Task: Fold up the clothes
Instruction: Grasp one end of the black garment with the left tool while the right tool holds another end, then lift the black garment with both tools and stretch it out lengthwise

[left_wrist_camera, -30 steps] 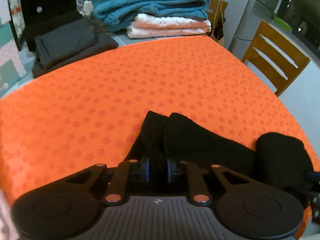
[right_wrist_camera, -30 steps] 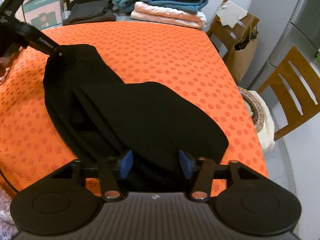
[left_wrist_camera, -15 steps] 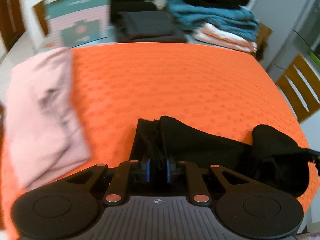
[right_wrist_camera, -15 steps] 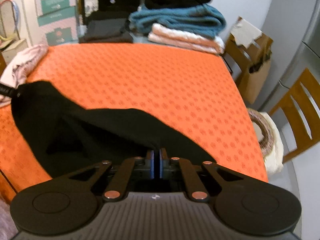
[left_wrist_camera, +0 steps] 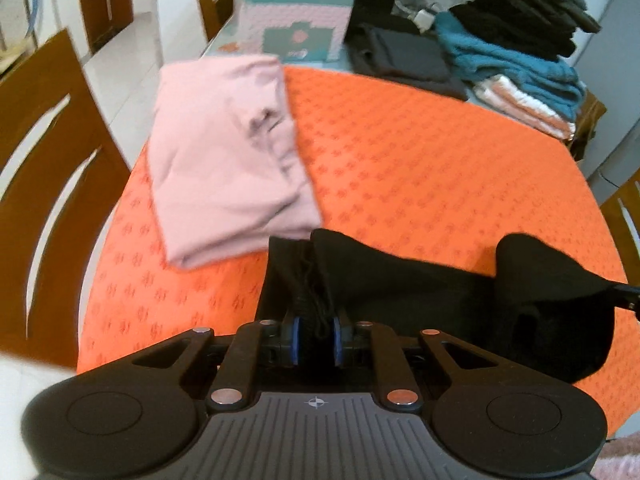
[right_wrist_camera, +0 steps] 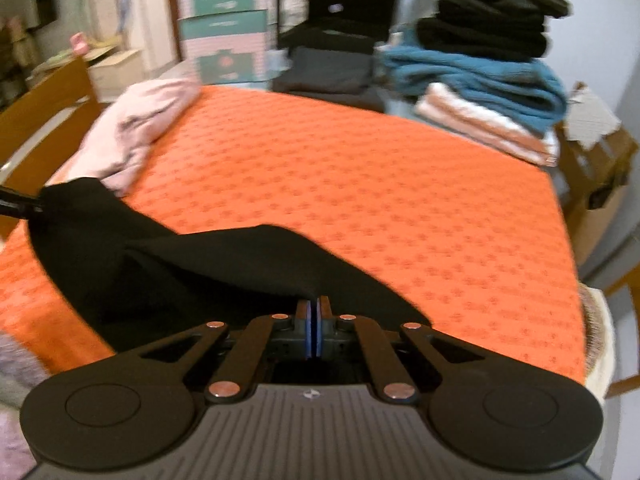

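Orange patterned cloth (left_wrist_camera: 420, 168) covers a bench ringed by wooden chairs (left_wrist_camera: 44, 184), with teal-and-pink cartons (right_wrist_camera: 224, 20) and stacks of folded clothing along its far edge: dark knits piled on a teal sweater (left_wrist_camera: 516, 64) and pale pink towels (right_wrist_camera: 480, 124), and a charcoal garment (left_wrist_camera: 408, 56) beside them. A folded pink garment (left_wrist_camera: 224, 160) lies at the bench's left side, partly blurred in both views. Stretched across the near edge of the bench is the black garment (right_wrist_camera: 192, 264), held at both ends and sagging onto the cloth between them. The left gripper (left_wrist_camera: 316, 340) has its fingers closed to a narrow gap around a bunched, seamed edge of the black fabric, which rises between the blue pads (left_wrist_camera: 295, 340). The right gripper (right_wrist_camera: 314, 334) has its fingers pressed all but flat together, pinching a thin edge of the same garment. From the left wrist camera, the garment's far end bulges in a rounded fold near the bench's right side.
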`<state>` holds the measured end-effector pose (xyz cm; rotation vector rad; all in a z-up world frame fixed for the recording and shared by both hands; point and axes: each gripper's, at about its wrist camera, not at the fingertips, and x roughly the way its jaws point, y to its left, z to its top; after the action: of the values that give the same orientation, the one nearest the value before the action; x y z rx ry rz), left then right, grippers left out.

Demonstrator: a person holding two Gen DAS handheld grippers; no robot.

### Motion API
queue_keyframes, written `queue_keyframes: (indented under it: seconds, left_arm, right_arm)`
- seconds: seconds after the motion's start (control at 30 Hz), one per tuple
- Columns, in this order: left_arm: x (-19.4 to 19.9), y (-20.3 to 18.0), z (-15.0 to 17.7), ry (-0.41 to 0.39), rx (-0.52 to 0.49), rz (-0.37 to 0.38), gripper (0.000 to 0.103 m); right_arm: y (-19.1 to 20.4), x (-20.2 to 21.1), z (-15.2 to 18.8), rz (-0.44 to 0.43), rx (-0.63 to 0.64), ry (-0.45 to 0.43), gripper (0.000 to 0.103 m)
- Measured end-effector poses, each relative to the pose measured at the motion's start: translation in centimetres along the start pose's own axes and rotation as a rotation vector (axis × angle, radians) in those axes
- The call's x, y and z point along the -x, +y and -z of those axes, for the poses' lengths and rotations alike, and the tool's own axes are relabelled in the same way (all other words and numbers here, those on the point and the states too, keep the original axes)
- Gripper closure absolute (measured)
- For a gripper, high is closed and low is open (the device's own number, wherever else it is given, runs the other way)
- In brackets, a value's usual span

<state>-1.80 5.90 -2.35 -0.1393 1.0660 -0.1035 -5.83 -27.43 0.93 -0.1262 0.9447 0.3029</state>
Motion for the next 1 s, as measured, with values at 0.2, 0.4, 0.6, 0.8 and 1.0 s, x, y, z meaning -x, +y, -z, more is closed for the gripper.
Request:
queue_keyframes:
  seconds: [0.2,0.4,0.6,0.8,1.0]
  left_arm:
    - [0.9,1.6,0.6,-0.019,0.052,-0.028,0.074]
    - [1.4,3.2,1.2,-0.019,0.099,-0.057,0.073]
    - [1.7,4.1,2.1,-0.009,0.133,-0.091,0.069]
    - [1.5,4.7,2.7,0.004,0.157,-0.107,0.068]
    - [1.6,4.3,2.8,-0.001,0.138,-0.106,0.068]
  right_arm:
    - [2.3,1.7,-2.2,-0.147,0.033,-0.017,0.099]
    - [6.4,0.9,-5.1,-0.252,0.159,-0.034,0.080]
    - [11.3,-1.6,-6.4,-0.356,0.353,-0.007,0.064]
    - [14.8,-5.9,-6.0,-0.386,0.475,0.058,0.064]
    - [17.8,-9.7,-4.1,-0.373,0.608,0.127,0.064]
